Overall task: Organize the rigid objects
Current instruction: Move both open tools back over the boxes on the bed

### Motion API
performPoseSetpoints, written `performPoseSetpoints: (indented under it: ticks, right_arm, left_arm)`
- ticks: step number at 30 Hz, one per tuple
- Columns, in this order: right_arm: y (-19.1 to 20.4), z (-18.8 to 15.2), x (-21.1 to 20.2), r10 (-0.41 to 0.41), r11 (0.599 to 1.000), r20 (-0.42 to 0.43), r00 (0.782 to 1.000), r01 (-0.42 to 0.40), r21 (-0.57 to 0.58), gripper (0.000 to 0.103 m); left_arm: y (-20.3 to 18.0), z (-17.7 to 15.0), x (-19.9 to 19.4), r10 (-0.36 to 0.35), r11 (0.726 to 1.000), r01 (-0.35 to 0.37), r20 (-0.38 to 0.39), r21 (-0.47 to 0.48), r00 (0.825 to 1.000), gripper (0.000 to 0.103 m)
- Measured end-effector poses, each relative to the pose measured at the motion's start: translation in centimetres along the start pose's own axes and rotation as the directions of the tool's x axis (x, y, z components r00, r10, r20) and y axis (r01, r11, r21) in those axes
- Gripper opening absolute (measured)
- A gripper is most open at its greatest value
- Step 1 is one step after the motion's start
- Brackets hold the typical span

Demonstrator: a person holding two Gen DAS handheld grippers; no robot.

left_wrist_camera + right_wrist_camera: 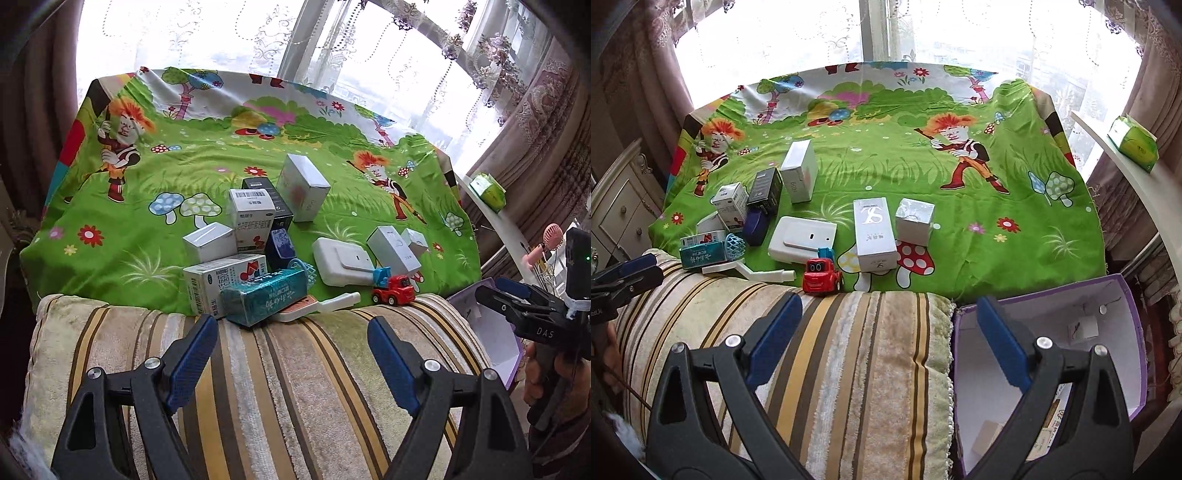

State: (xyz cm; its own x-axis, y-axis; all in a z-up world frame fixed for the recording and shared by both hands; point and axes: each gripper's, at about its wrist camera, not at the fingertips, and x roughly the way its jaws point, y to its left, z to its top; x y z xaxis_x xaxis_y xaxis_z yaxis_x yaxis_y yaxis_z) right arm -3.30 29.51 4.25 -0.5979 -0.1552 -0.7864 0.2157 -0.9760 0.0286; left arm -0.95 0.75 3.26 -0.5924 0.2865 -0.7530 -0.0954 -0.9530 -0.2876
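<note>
Several small boxes lie on a green cartoon cloth (221, 155): a teal box (264, 301), a white medicine box (218, 278), a flat white device (341, 264), a tall white box (875, 234) and a silver box (914, 221). A red toy truck (392, 290) sits at the cloth's near edge; it also shows in the right wrist view (822, 277). My left gripper (291, 354) is open and empty above the striped cushion, short of the teal box. My right gripper (888, 345) is open and empty over the cushion and the purple box's edge.
A striped cushion (849, 350) lies in front of the cloth. An open purple box (1123, 295) with white lining stands to its right and holds a small white cube (1082, 326). A green tissue pack (1134, 144) sits on a white ledge at right. A white cabinet (620, 210) stands left.
</note>
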Motion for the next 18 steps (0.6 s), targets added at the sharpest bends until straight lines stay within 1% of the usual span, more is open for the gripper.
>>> performPoseSetpoints:
  ticks: [5, 9, 11, 14, 18]
  right_arm:
    - [1.8, 1.1, 2.0, 0.018, 0.999, -0.031, 0.999, -0.019, -0.044, 0.097]
    - [3.1, 1.9, 3.5, 0.027, 0.997, -0.056, 0.998, -0.031, -0.074, 0.096]
    - [3.5, 2.2, 4.4, 0.032, 0.996, -0.07, 0.997, -0.038, -0.082, 0.096]
    - [4.1, 2.5, 5.6, 0.041, 0.994, -0.095, 0.995, -0.05, -0.094, 0.094]
    - [4.7, 2.8, 7.1, 0.046, 0.992, -0.128, 0.991, -0.06, -0.108, 0.09]
  left_arm:
    - [1.3, 0.8, 1.1, -0.014, 1.0, 0.013, -0.021, -0.023, 1.0, 0.082]
    - [2.2, 1.3, 2.5, -0.046, 0.998, 0.043, -0.065, -0.043, 0.997, 0.078]
    - [2.8, 1.5, 3.2, -0.052, 0.997, 0.046, -0.092, -0.064, 0.994, 0.077]
    - [3.2, 1.5, 3.9, -0.064, 0.995, 0.054, -0.118, -0.084, 0.991, 0.077]
    - [3.1, 1.6, 4.5, -0.08, 0.994, 0.069, -0.137, -0.08, 0.987, 0.077]
